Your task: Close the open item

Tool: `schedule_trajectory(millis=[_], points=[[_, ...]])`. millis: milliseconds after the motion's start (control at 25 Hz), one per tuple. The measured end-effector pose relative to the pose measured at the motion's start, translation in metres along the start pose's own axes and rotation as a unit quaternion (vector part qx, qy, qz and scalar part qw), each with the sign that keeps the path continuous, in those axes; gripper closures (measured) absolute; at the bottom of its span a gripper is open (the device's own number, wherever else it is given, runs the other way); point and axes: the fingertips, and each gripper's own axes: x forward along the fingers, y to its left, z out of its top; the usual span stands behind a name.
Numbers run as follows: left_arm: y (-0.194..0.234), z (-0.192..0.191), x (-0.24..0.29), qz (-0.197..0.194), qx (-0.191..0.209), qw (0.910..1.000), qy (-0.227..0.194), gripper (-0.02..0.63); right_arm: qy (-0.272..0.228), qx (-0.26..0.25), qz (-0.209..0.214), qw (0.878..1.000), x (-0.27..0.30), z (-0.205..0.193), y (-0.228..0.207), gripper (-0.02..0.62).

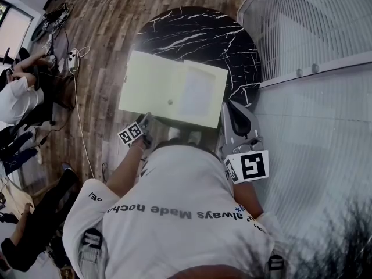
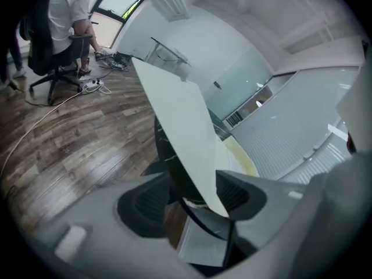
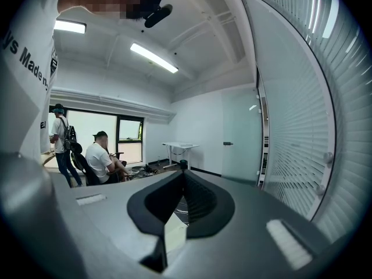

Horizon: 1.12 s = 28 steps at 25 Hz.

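Left claw point(image 2: 192, 199): jaws apart, with the pale door panel point(image 2: 180, 127) edge-on between them and clear of the left pad. Right claw point(image 3: 183, 174): jaws together, gripping nothing.

Head view alone shows one pale box point(image 1: 200, 95), open, its door swung left and bearing one knob point(image 1: 170, 102). One round black marble tabletop point(image 1: 197, 36) carries the box.

Room: wood-plank floor point(image 1: 110, 28) and slatted glass wall point(image 1: 314, 34). The right gripper view adds one seated person point(image 3: 102, 158) and one standing person point(image 3: 58, 132).
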Motion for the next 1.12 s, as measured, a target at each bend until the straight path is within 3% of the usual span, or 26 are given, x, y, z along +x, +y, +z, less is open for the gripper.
schedule_trajectory(millis=[280,400,560,920,1120], points=[[0.002,0.014,0.001,0.001,0.005,0.9998,-0.017,0.359,0.002,-0.001,0.002,1.0,0.0,-0.002,0.004,0.594],[-0.003,0.023,0.0,-0.007,0.019,0.9994,-0.029,0.42,0.001,-0.001,0.001,1.0,0.0,-0.002,0.004,0.594],[-0.006,0.03,-0.004,-0.008,0.039,0.9984,-0.04,0.561,0.001,-0.001,-0.002,1.0,-0.001,0.0,0.005,0.594],[-0.031,0.038,-0.013,-0.027,0.059,0.9965,-0.051,0.594,-0.002,0.002,-0.009,1.0,-0.006,0.0,0.005,0.594],[-0.05,0.036,-0.017,-0.019,0.117,0.9921,-0.041,0.6,-0.003,0.003,-0.01,1.0,-0.008,-0.001,0.004,0.594]])
